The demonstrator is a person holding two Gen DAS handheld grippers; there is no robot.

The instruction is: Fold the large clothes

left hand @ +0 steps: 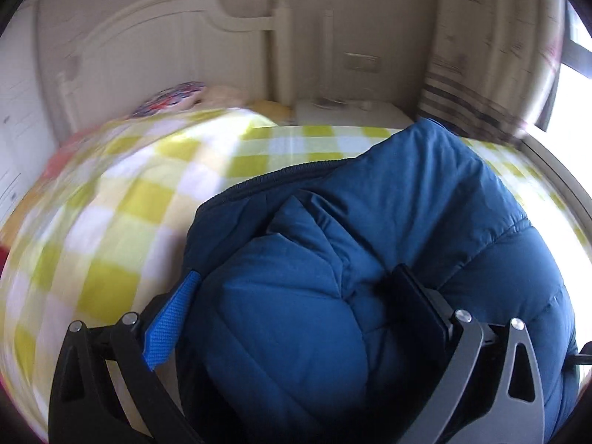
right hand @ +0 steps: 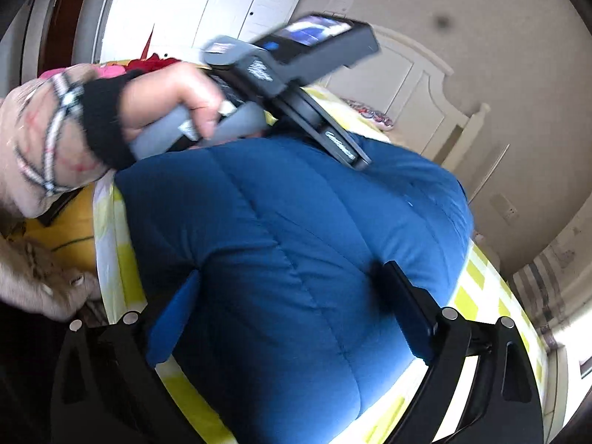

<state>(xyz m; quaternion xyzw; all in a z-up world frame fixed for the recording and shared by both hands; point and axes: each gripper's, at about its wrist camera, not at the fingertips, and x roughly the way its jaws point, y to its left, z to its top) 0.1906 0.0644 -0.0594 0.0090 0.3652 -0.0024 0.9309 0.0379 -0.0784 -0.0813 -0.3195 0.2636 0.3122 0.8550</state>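
Observation:
A blue quilted puffer jacket (left hand: 370,192) lies bunched on a bed with a yellow-and-white check sheet (left hand: 122,214). My left gripper (left hand: 296,273) is shut on a thick fold of it; padding bulges between the pads and creases run into the black right finger (left hand: 418,296). In the right wrist view a person's hand (right hand: 174,100) holds that left gripper, and its fingers (right hand: 340,144) dip into the jacket's (right hand: 296,222) far side. My right gripper (right hand: 290,272) stands wide open over the jacket's near part, its pads not pressing on the cloth.
A white headboard (left hand: 166,37) and patterned pillow (left hand: 170,100) stand at the bed's far end, beside a white nightstand (left hand: 351,111) and striped curtain (left hand: 481,74). White wardrobe doors (right hand: 185,7) stand behind the hand. Beige furry cloth (right hand: 33,288) lies at the left bed edge.

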